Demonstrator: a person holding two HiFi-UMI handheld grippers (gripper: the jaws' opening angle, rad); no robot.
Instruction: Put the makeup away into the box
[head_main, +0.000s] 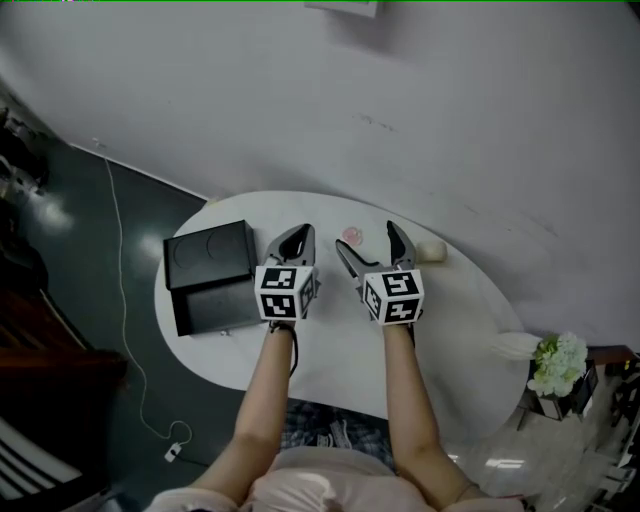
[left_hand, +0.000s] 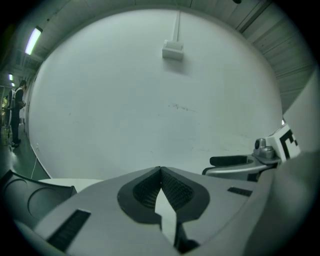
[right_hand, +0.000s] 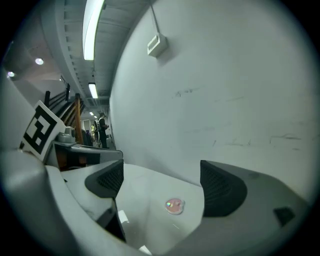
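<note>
- The white oval table (head_main: 330, 350) fills the middle of the head view, with a pale wall behind it and dark floor to its left.
- An open black box (head_main: 200, 258) sits at the table's left edge, its two halves lying one behind the other; its corner also shows at the lower left of the left gripper view (left_hand: 30, 196).
- The left gripper (head_main: 297, 236) sits just right of the box; in its own view (left_hand: 161, 171) the ribbed pads meet at the tips with nothing between them.
- The right gripper (head_main: 367, 238) is beside it, right of centre, its jaws spread wide and empty in its own view (right_hand: 162, 182).
- A small pink heart-shaped makeup compact (head_main: 351, 236) lies on the table near the far edge, between the two grippers' tips; in the right gripper view (right_hand: 174, 205) it lies on the tabletop beyond the open jaws, touching neither pad.
- A small cream round item (head_main: 431, 250) rests on the table just right of the right gripper.
- A pot of pale flowers (head_main: 558, 363) stands at the lower right, off the table.
- A thin white cable (head_main: 125, 330) trails across the floor on the left.
</note>
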